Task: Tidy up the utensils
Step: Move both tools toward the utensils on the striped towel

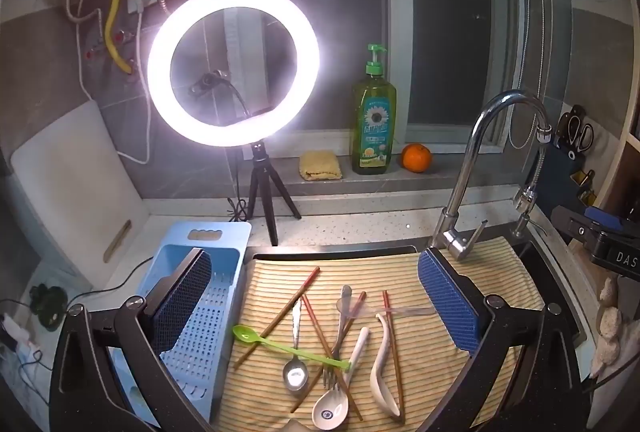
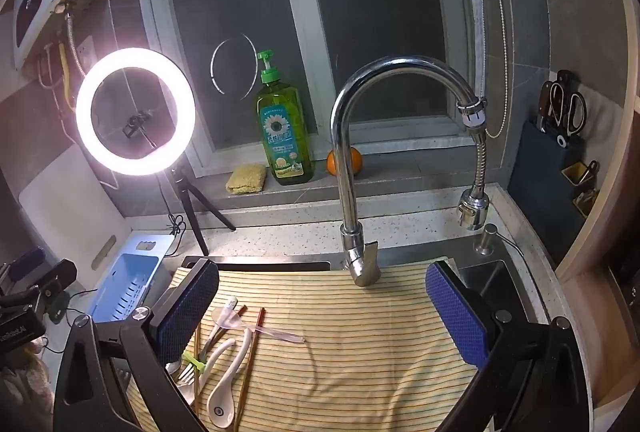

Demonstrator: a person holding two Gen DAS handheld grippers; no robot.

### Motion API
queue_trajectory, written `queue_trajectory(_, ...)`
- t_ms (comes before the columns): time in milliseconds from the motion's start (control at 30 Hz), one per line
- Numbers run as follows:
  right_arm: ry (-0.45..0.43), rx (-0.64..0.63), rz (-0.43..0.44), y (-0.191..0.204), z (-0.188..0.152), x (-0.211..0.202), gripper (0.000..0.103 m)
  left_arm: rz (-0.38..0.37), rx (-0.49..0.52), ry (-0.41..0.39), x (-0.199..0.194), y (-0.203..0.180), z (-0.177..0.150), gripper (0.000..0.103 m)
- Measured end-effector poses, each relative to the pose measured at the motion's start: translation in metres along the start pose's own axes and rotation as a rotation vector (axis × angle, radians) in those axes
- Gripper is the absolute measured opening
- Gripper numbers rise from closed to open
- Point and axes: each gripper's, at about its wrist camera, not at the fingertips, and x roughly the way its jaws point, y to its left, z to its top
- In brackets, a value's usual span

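Observation:
A pile of utensils lies on a yellow striped cloth [image 1: 420, 364] over the sink: several brown chopsticks [image 1: 280, 316], a green plastic spoon [image 1: 280, 346], a metal spoon [image 1: 295, 372], a fork [image 1: 334, 360], two white ceramic spoons [image 1: 340, 388] [image 1: 382, 364] and a clear plastic spoon [image 1: 380, 308]. My left gripper [image 1: 316, 304] is open above the pile, empty. My right gripper [image 2: 324, 316] is open and empty over the bare cloth [image 2: 360, 352], with the pile [image 2: 228, 356] at its left finger.
A blue perforated drainer basket [image 1: 200, 316] stands left of the cloth, also in the right wrist view [image 2: 124, 284]. A chrome faucet [image 2: 352, 167] rises behind the cloth. A ring light on a tripod [image 1: 234, 65], soap bottle [image 1: 374, 127], sponge and orange stand behind.

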Motion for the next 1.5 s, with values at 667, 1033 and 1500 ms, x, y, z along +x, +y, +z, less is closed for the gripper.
queue_trajectory(667,0.033,0.011,0.008,0.001,0.000,0.017,0.102,-0.001,0.001,0.013,0.009,0.001,-0.003,0.102)
queue_trajectory(1033,0.071,0.024,0.019,0.001,-0.001,0.033,0.102,0.008,0.010,0.034,0.022,0.008,-0.005,0.102)
queue_trajectory(1500,0.150,0.025,0.055,0.010,-0.014,0.062,0.102,-0.007,-0.069,0.125,0.041,0.035,-0.020,0.102)
